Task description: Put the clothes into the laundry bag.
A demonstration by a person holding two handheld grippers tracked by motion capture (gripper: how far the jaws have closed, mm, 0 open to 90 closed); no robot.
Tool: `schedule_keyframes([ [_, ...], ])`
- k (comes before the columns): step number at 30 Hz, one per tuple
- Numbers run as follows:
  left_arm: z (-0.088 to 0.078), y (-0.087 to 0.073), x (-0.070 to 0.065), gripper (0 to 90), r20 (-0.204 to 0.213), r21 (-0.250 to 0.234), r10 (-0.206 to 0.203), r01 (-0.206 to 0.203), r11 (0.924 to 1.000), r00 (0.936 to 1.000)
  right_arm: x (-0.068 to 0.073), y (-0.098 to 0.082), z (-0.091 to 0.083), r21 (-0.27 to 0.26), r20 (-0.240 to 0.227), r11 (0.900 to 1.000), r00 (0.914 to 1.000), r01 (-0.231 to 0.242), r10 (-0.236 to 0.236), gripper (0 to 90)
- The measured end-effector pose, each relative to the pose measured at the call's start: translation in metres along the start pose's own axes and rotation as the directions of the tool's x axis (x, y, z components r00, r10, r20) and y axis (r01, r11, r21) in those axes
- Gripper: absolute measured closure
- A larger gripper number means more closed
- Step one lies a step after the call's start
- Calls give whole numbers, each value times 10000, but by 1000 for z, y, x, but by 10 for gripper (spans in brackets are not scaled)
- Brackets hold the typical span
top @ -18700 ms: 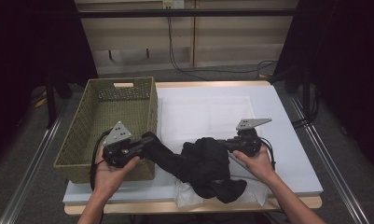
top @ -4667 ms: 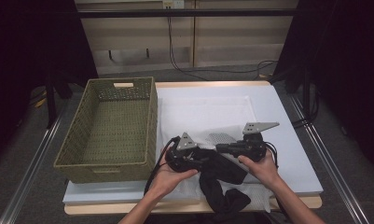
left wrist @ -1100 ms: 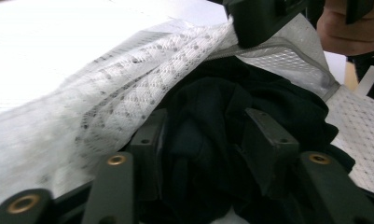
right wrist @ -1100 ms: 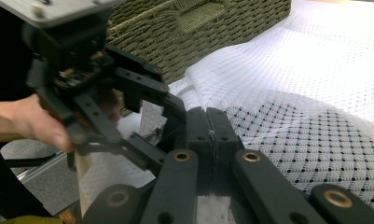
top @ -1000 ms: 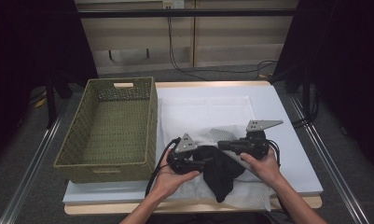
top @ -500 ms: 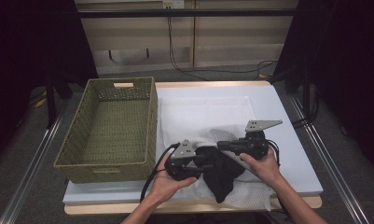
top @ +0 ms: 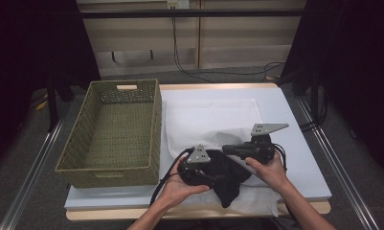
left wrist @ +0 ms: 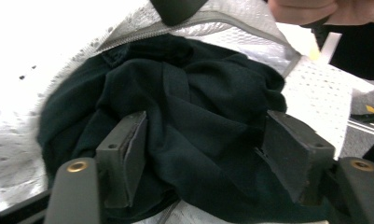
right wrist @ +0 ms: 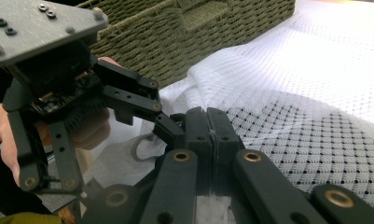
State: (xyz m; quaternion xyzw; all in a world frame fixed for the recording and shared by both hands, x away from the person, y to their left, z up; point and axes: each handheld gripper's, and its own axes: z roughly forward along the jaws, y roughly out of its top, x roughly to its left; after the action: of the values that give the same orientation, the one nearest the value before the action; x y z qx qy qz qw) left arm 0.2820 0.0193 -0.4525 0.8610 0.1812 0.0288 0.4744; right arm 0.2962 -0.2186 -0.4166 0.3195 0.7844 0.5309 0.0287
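White cloth covers the table (top: 295, 115), with a wicker basket (top: 115, 132) standing at its left side. On the cloth near the front edge lies a white mesh bag (top: 213, 122), and a dark garment (top: 225, 175) sits bunched in its mouth, part inside and a tail hanging out toward the table's front edge.

The step in hand looks like stuffing the garment into the bag. The right gripper (right wrist: 211, 135) has its jaws pressed together on the bag's zippered rim and holds the mouth up. It should hold that edge high and taut, so the opening does not sag onto the cloth.

The left gripper (left wrist: 201, 154) has just been opening; its jaws stand apart with a fold of garment between them, the pads not pressing on it. A good next move would be to close on a fresh bunch low on the loose tail and push it deep toward the bag's far end, rather than piling cloth at the zip (left wrist: 231, 21), where it may snag.
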Motion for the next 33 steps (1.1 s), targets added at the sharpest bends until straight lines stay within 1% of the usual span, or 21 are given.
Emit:
schedule_keyframes([
  [1, 3, 0, 0, 271, 90, -1, -29, 29, 10000, 10000, 0, 0, 0, 29, 26, 10000, 10000, 19, -19, 891],
  [3, 6, -2, -1, 245, -40, 73, -82, 82, 9999, 10000, 1, 0, 1, 3, -6, 10000, 10000, 49, -49, 891],
  [8, 16, -2, -1, 188, -69, 329, 12, -10, 9995, 10000, 0, 0, 2, 38, -25, 10000, 10000, 56, -56, 891],
  [10, 20, -2, 0, 184, -152, 626, 81, -71, 9980, 9999, 0, -1, 3, 73, -46, 10000, 10000, 39, -39, 891],
  [14, 21, 2, 3, 195, 19, 857, 90, -91, 9963, 10000, -2, 1, 3, 0, -76, 10000, 10000, 0, 0, 891],
  [15, 20, 4, 4, 206, 43, 1053, 169, -173, 9943, 9998, -2, 1, 3, 29, -90, 10000, 10000, 2, -2, 891],
  [17, 15, 11, 10, 259, 430, 1301, 121, -176, 9913, 9990, -2, 0, 4, 77, -93, 10000, 10000, -9, 9, 892],
  [19, 14, 11, 13, 308, 368, 1334, 375, -421, 9902, 9986, -2, -1, 6, 117, -117, 9999, 9999, -38, 40, 892],
  [20, 14, 11, 15, 315, 418, 1570, 558, -617, 9857, 9976, -1, -1, 6, 136, -118, 9999, 9999, -28, 29, 892],
  [22, 18, 10, 13, 281, 468, 1277, 226, -284, 9914, 9986, -1, -1, 6, 155, -107, 9999, 9999, -12, 14, 892],
  [23, 20, 11, 12, 260, 503, 1347, 356, -421, 9900, 9981, -1, -2, 7, 182, -108, 9998, 9999, 9, -7, 892],
  [24, 21, 11, 10, 213, 492, 1534, 652, -721, 9855, 9967, -1, -2, 7, 190, -93, 9998, 10000, 6, -4, 892],
  [25, 24, 10, 7, 191, 351, 1599, 651, -699, 9847, 9973, -2, -3, 7, 191, -69, 9998, 10000, -8, 9, 891],
  [26, 26, 10, 6, 180, 423, 1590, 790, -848, 9836, 9960, -2, -3, 8, 221, -104, 9998, 9999, -11, 13, 892],
  [27, 28, 10, 5, 153, 353, 1769, 930, -978, 9794, 9950, -2, -3, 8, 235, -95, 9997, 10000, -1, 3, 892],
  [28, 30, 9, 4, 153, 275, 1702, 791, -827, 9819, 9965, -2, -3, 8, 226, -91, 9997, 10000, -21, 23, 892],
  [29, 32, 9, 6, 161, 285, 1775, 766, -804, 9808, 9967, -2, -3, 8, 230, -79, 9997, 10000, -17, 19, 892],
  [30, 31, 11, 7, 180, 96, 1973, 833, -835, 9768, 9965, -2, -3, 8, 249, -73, 9997, 10000, -15, 17, 892],
  [31, 33, 9, 9, 241, -157, 1655, 658, -623, 9842, 9977, -2, -4, 8, 241, -27, 9997, 10000, -20, 21, 892],
  [32, 34, 9, 11, 295, -196, 1646, 643, -602, 9845, 9977, -1, -4, 8, 248, 3, 9997, 10000, -35, 35, 892],
  [33, 33, 9, 14, 309, -138, 1834, 905, -864, 9792, 9958, -1, -4, 8, 267, -6, 9996, 10000, -27, 28, 892],
])
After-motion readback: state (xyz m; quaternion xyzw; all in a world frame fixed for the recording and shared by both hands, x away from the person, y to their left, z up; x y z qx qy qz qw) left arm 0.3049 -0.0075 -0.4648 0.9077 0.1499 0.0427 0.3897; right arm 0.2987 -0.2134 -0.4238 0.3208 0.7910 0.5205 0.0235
